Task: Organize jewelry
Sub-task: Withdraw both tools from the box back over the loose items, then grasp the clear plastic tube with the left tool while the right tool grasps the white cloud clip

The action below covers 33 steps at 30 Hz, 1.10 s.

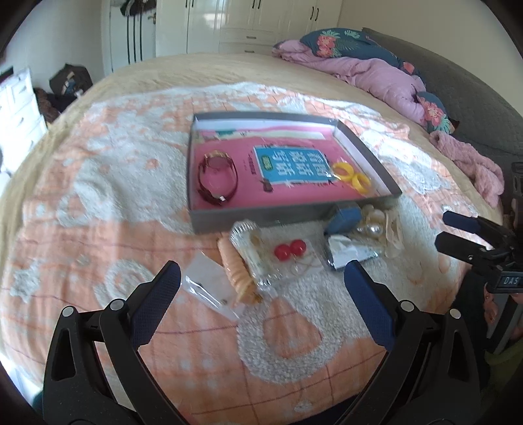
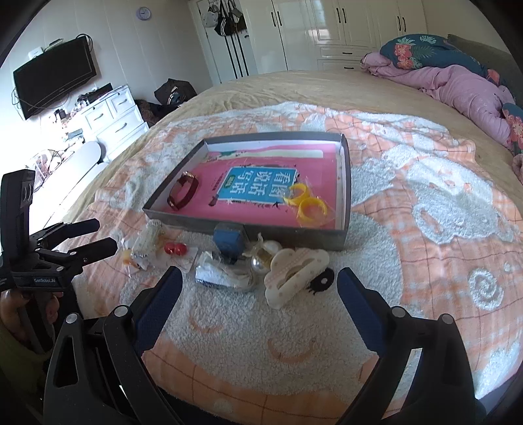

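A grey shallow box (image 1: 261,218) (image 2: 242,225) lined with a pink book holds a dark red watch (image 1: 216,178) (image 2: 183,195) and bagged yellow rings (image 1: 351,175) (image 2: 307,202). Loose jewelry lies in front of the box: red ball earrings (image 1: 289,250) (image 2: 175,249), a peach scrunchie (image 1: 238,273), a blue box (image 1: 345,218) (image 2: 228,240), pearls (image 1: 372,229) and a cream cloud hair clip (image 2: 294,273). My left gripper (image 1: 261,274) is open and empty above the earrings. My right gripper (image 2: 260,278) is open and empty above the clip.
The items lie on an orange and white fleece blanket (image 1: 98,202) over a bed. A pink duvet and floral pillows (image 1: 376,72) are piled at the far right. White wardrobes (image 2: 327,29), a dresser (image 2: 111,114) and a wall TV (image 2: 54,76) stand beyond.
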Available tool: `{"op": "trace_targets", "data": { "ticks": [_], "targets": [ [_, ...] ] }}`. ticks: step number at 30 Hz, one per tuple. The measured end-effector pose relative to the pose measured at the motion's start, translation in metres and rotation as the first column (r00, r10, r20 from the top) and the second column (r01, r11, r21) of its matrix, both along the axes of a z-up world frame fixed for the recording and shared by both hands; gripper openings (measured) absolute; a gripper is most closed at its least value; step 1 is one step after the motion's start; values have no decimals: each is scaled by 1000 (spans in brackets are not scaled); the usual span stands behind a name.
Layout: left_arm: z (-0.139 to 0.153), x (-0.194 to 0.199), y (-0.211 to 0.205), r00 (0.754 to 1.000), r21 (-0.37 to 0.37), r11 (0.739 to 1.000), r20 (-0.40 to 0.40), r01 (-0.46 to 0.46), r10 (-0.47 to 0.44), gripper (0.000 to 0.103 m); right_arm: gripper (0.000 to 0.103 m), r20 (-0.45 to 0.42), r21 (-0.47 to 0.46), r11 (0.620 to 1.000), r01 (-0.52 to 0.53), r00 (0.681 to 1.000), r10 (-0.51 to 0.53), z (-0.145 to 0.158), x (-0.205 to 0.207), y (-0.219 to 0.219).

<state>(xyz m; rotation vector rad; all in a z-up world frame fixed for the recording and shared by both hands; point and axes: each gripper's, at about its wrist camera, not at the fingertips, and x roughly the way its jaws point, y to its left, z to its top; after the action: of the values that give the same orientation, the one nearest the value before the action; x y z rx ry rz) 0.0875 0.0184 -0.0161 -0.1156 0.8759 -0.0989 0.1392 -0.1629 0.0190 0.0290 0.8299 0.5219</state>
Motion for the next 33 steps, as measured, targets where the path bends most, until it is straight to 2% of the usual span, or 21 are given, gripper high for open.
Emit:
{"op": "trace_targets", "data": {
  "ticks": [1, 3, 4, 5, 8, 11, 21, 24, 26, 27, 30, 33],
  "targets": [
    [-3, 1, 0, 1000, -7, 1000, -6, -1, 1, 92, 95, -8, -2, 1000, 0, 1000, 0, -2, 0, 0],
    [-8, 2, 0, 1000, -27, 1000, -18, 0, -1, 75, 95, -22, -5, 1000, 1, 1000, -2, -8, 0, 0],
    [-10, 3, 0, 1000, -37, 999, -21, -1, 0, 59, 95, -30, -10, 1000, 3, 1000, -4, -11, 0, 0],
    [-10, 5, 1, 1000, -40, 999, -24, -4, 3, 50, 95, -38, -13, 1000, 6, 999, -7, -14, 0, 0],
    [-15, 15, 0, 999, -62, 998, -44, 1, -4, 47, 95, -56, -15, 1000, 15, 998, -15, -21, 4, -2],
    [-24, 24, -1, 996, -53, 999, -84, -7, 3, 47, 95, -69, -13, 1000, 25, 997, -26, -27, 8, -3],
    [-42, 46, -6, 994, 43, 999, -101, -31, 36, 46, 95, -137, 15, 997, 79, 988, -76, -50, 25, -8],
    [-39, 49, -7, 996, 70, 997, -83, -30, 36, 38, 95, -161, 23, 995, 94, 983, -89, -57, 32, -8],
    [-38, 51, -5, 997, 67, 997, -73, -26, 31, 27, 95, -183, 33, 993, 113, 977, -105, -62, 38, -9],
    [-37, 51, -5, 997, 60, 998, -71, -20, 25, 25, 95, -197, 46, 992, 122, 974, -110, -64, 41, -10],
    [-37, 51, -4, 998, 52, 999, -68, -13, 17, 24, 93, -213, 50, 991, 128, 970, -115, -69, 48, -7],
    [-35, 49, 1, 998, 5, 1000, -60, -13, 13, 22, 82, -203, 25, 993, 114, 973, -107, -71, 52, -2]
  ]
}}
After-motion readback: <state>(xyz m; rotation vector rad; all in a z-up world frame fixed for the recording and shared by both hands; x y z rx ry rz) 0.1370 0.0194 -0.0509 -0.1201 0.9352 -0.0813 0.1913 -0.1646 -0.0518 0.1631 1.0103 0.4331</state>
